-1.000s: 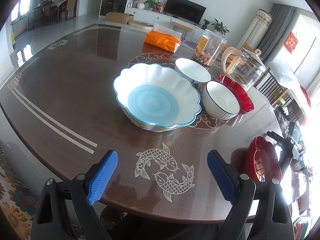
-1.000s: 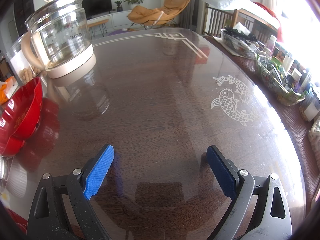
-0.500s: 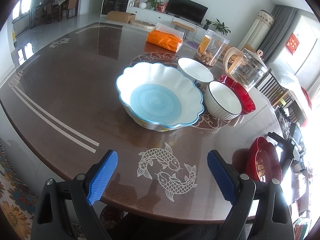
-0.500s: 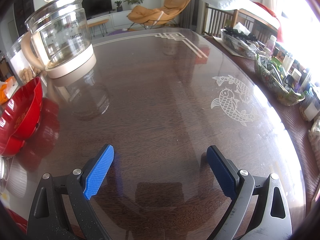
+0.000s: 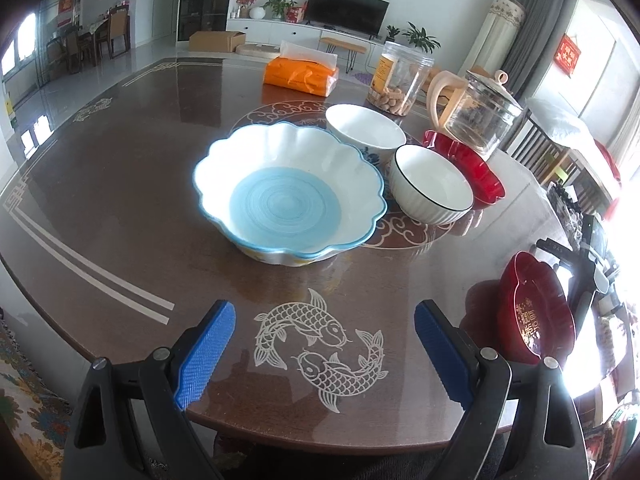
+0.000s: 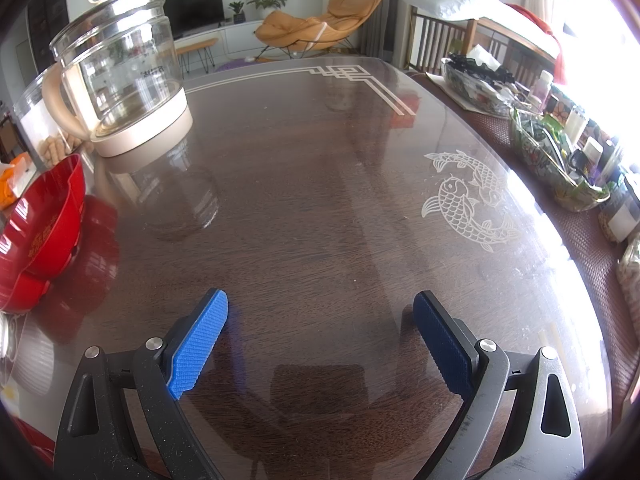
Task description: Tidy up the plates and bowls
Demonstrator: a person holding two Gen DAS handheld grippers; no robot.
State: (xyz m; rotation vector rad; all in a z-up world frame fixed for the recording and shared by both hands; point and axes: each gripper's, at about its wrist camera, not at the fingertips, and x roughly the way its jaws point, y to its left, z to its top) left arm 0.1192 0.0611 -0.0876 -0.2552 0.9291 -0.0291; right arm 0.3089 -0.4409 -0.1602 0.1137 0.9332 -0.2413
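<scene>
The right gripper [image 6: 320,340], blue-padded jaws spread wide with nothing between them, hangs over a glossy dark wooden table [image 6: 320,184] with a pale twin-fish inlay [image 6: 468,200], a glass kettle [image 6: 124,76] at far left and a red bowl [image 6: 46,220] nearer the left edge.

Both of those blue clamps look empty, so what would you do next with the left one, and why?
Probably ease the left gripper forward toward the scalloped blue bowl. Its jaws stand open with nothing between them, and that bowl sits straight ahead, nearest of the dishes, with bare table before it. The right gripper faces only bare tabletop.
</scene>
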